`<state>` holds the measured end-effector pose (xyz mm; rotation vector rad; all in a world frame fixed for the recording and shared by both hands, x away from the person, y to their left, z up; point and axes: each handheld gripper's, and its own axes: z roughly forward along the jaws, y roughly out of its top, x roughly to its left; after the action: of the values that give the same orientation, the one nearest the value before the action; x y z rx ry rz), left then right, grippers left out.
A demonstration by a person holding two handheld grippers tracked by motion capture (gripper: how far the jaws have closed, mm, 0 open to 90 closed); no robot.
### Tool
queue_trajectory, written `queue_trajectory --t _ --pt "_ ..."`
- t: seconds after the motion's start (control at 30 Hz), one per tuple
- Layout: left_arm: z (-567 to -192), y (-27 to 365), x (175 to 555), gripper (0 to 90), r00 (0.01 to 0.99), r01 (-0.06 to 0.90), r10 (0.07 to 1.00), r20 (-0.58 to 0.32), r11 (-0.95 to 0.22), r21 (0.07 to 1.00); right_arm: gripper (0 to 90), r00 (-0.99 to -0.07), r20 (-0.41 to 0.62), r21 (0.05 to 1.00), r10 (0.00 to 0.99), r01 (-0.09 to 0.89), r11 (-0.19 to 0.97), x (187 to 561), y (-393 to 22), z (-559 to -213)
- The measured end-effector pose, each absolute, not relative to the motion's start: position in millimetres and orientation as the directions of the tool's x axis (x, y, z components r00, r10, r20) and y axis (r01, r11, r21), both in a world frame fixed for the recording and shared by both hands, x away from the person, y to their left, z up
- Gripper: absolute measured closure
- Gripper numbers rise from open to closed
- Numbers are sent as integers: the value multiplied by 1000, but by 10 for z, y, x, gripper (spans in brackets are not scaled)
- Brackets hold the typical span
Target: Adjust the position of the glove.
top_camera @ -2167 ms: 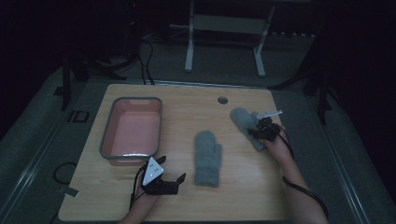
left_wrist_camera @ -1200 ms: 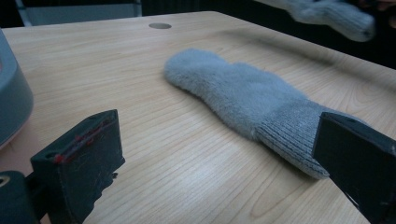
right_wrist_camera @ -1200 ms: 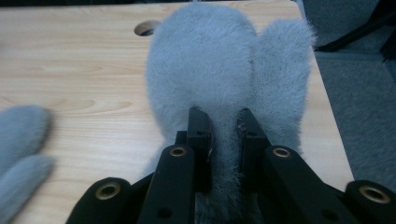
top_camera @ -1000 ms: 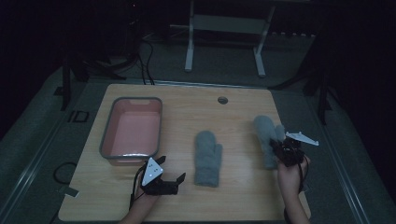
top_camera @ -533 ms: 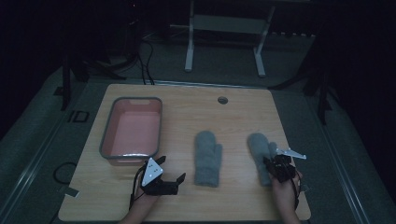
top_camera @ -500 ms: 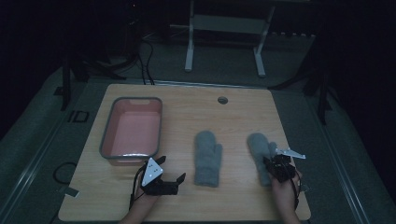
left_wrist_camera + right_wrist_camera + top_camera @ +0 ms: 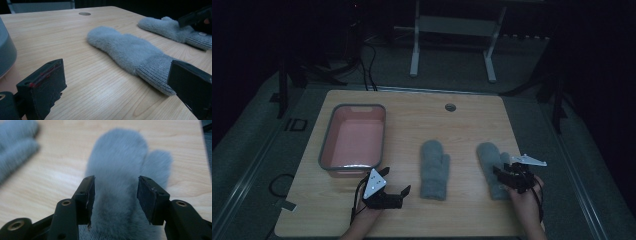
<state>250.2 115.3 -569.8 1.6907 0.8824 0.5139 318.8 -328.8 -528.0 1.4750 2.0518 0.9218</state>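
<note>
So the setup is a light wood counter (image 7: 402, 210) with a small round hole (image 7: 450, 107) near its far edge, sitting in a really dark room. Behind it you can just make out a white metal stand (image 7: 452, 40) on the floor, some cables (image 7: 367, 65) trailing off at the far left, and greyish flooring all around. On the left part of the counter there's a pink tub (image 7: 354, 142) with a grey rim.

Two fuzzy grey mittens lie flat on the wood, both with fingertips pointing away from the person and ribbed cuffs toward them. The left mitten (image 7: 434, 170) is about in the middle of the counter, and the right mitten (image 7: 493, 167) lies a bit apart from it, toward the right edge.

The right hand-held gripper (image 7: 504, 176) is sitting right over the cuff end of the right mitten. In the right gripper view its jaws have just been opening, and now they stand apart on either side of the mitten's (image 7: 120, 182) body, pads clear of the fuzz as far as I can see, so it's not pinching it. The mitten lies between the jaws, thumb sticking out to the right in that view.

The left hand-held gripper (image 7: 401, 192) rests low on the near side of the counter, just in front of the tub, jaws wide open with nothing between them. In the left gripper view the left mitten's (image 7: 130, 53) cuff is near the right-hand jaw but not touching.
</note>
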Motion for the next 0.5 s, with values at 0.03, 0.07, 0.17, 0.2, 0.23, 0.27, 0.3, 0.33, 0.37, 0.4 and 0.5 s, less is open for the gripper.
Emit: queue_trajectory --t 0.03,0.07,0.17,0.2,0.23,0.27,0.3,0.33,0.37,0.4,0.5 --pt "-5698 1153 2502 22 628 294 772 -100 -115 949 483 -322 2 731 947 646 218 3199 -3276 -5310" --pt "-5698 1156 2502 22 627 294 773 -101 -115 949 483 -316 -12 725 949 650 226 3210 -3267 -5341" --pt "-5698 1156 2501 22 627 293 773 -101 -113 949 496 -328 -43 707 944 658 261 3226 -3235 -5445" --pt "-5698 1156 2501 22 627 293 773 -101 -113 949 499 -339 -52 708 939 651 274 3220 -3224 -5469" --pt "-5698 1155 2502 22 628 293 772 -100 -116 949 509 -343 -60 710 938 645 282 3212 -3208 -5485" --pt "-5698 1155 2504 22 627 295 772 -101 -116 948 509 -343 -60 710 938 645 282 3212 -3208 -5485" --pt "-5698 1155 2506 22 626 297 773 -103 -115 948 519 -344 -67 712 937 641 286 3209 -3200 -5495" --pt "-5698 1156 2506 22 626 298 773 -103 -115 948 541 -336 -61 715 940 642 276 3208 -3197 -5500" --pt "-5698 1156 2505 22 626 297 773 -103 -114 948 596 -317 -48 722 947 644 253 3206 -3189 -5510" --pt "-5698 1154 2500 22 626 294 773 -100 -115 949 630 -309 -47 726 950 643 245 3199 -3177 -5513" --pt "-5698 1150 2498 22 627 290 773 -95 -119 950 746 -274 -47 736 961 641 219 3173 -3148 -5511"
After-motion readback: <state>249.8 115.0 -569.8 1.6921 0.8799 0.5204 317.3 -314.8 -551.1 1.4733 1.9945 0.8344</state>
